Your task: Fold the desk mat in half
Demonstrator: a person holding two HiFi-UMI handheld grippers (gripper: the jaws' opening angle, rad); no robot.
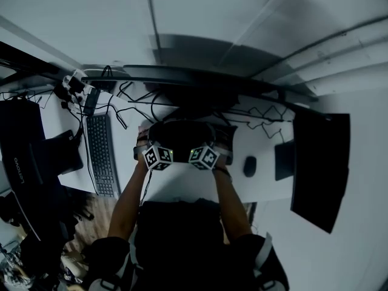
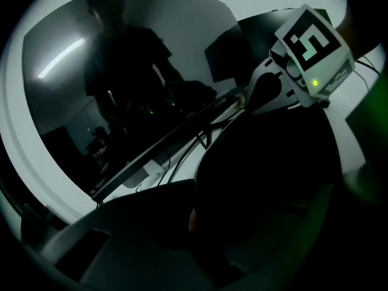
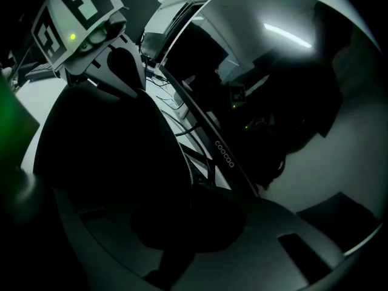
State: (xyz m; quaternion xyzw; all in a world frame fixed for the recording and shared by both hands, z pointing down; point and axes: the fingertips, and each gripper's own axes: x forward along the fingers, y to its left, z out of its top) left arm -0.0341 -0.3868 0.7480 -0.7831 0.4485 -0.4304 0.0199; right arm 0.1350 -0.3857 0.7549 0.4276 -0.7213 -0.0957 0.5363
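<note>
Head view: keyboard, mouse flanking mat

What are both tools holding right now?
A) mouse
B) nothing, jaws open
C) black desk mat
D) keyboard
C: the left tool and right tool each have their jaws shut on the dark desk mat, which is raised off the desk. The keyboard and mouse lie off to the sides, clear of both.
</note>
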